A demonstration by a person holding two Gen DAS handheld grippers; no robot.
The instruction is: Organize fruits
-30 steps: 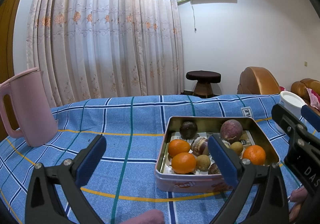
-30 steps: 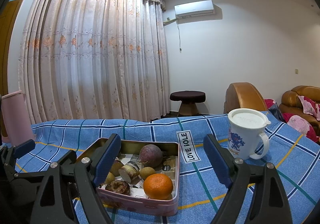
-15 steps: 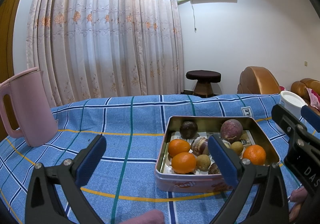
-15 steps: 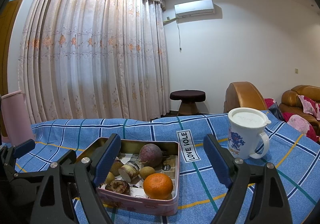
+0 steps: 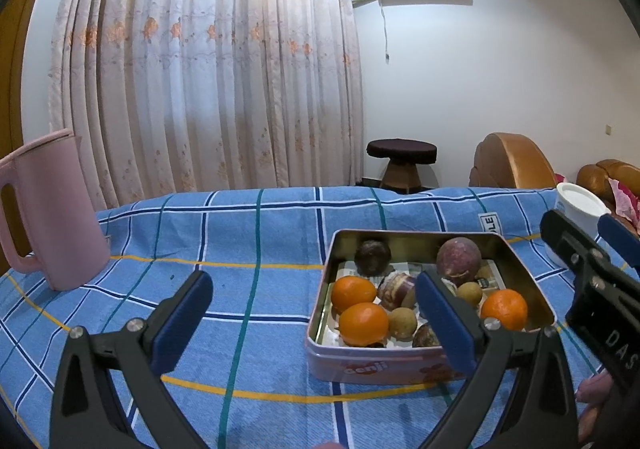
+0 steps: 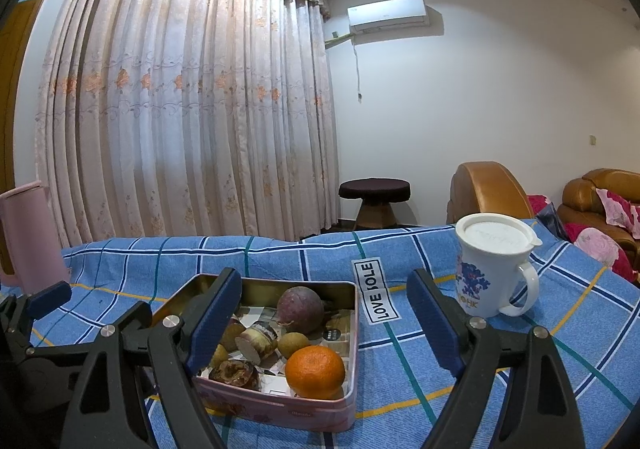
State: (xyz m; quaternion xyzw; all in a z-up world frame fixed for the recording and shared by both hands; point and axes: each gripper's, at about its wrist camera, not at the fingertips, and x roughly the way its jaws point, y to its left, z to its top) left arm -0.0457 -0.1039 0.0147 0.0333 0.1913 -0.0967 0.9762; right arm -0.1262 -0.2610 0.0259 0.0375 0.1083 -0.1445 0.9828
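Where cloth spreads, tin (image 5: 384, 367) holds 3 oranges (image 5: 363, 323); passionfruit (image 5: 458, 260).

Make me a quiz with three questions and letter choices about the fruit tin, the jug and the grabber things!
1. Where is the pink jug?
A. inside the tin
B. on the blue cloth, far left of the tin
C. on the round stool

2. How many oranges lie in the tin?
A. one
B. three
C. six

3. How is the right gripper?
A. open, holding nothing
B. shut on an orange
C. shut on the white mug

Answers: 1 B, the jug stands on the blue checked cloth, well apart from the tin. 2 B, the left wrist view shows three orange fruits. 3 A, its blue fingers stand wide apart with nothing between them.
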